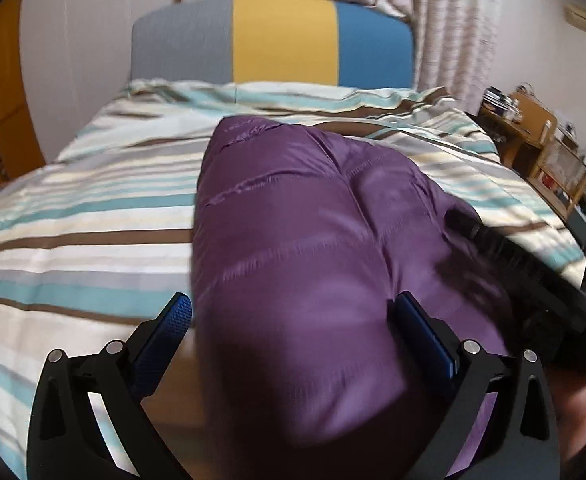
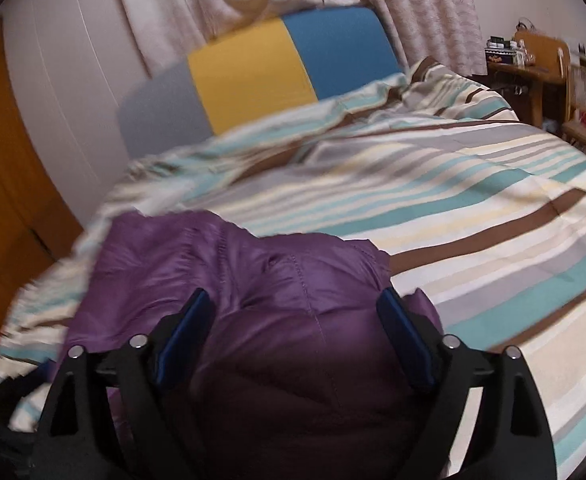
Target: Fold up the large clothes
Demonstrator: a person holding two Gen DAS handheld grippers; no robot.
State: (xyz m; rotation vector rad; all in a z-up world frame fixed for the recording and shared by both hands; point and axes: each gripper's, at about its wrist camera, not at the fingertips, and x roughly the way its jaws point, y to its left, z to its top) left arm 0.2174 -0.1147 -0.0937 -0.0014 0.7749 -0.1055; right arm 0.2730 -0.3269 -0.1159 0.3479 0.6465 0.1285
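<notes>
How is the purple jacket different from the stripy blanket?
The jacket is one plain purple colour; the blanket has teal, brown, grey and cream stripes. The jacket is puffy and bunched in a heap; the blanket lies spread out, with a few wrinkles near the headboard. The jacket is far smaller and lies on top of the blanket. Both are soft fabric things on the bed.

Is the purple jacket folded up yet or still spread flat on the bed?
Folded: the purple jacket lies as a narrow, puffy bundle on the striped duvet, no sleeves spread out. How neatly, cannot tell.
</notes>
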